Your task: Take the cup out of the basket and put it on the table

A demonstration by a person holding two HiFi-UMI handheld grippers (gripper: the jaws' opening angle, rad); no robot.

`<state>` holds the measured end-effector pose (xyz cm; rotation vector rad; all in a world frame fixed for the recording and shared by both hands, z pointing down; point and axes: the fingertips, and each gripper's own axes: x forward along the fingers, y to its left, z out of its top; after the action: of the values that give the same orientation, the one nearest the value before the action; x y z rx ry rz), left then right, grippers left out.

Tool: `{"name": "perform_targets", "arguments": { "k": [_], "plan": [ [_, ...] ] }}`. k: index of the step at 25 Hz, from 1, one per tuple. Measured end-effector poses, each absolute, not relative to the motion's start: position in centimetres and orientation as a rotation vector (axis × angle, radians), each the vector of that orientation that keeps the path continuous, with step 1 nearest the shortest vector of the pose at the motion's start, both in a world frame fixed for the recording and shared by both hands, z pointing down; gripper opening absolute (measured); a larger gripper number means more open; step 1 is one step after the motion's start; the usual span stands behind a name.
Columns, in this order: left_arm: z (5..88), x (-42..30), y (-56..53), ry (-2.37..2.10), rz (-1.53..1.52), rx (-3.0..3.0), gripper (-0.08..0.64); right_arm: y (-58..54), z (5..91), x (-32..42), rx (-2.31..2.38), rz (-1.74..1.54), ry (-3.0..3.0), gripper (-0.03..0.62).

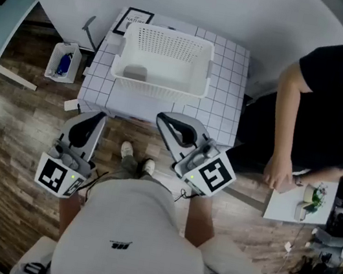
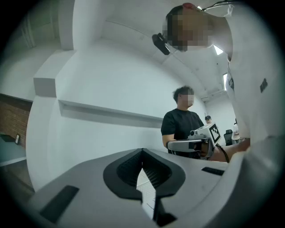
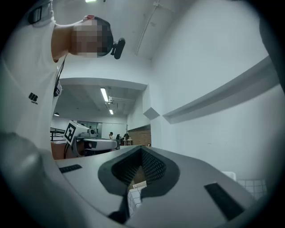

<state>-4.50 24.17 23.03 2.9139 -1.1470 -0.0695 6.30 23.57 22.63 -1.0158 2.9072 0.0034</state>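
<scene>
A white slotted basket [image 1: 165,60] stands on the white grid-tiled table [image 1: 226,103]. Inside it, at the left of its floor, sits a pale cup [image 1: 135,72]. Both grippers are held level near my body, short of the table's near edge. My left gripper [image 1: 98,117] points toward the table's front left corner, jaws together and empty. My right gripper [image 1: 164,119] points at the front edge below the basket, also shut with nothing held. Each gripper view looks along closed jaws, left gripper [image 2: 142,152] and right gripper [image 3: 141,149], at a white wall.
A person in black [image 1: 334,109] sits at the right, one hand on a white board [image 1: 291,203]. A small white bin [image 1: 63,61] stands on the wooden floor at the left. A framed sign [image 1: 134,21] leans at the table's back left corner.
</scene>
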Motion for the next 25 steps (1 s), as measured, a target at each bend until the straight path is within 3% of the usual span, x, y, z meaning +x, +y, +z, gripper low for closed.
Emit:
{"name": "perform_targets", "arguments": {
  "k": [25],
  "plan": [
    [25.6, -7.3, 15.8, -1.06, -0.015, 2.935, 0.009, 15.8, 24.4, 2.6, -1.127, -0.04, 2.952, 0.012]
  ]
}}
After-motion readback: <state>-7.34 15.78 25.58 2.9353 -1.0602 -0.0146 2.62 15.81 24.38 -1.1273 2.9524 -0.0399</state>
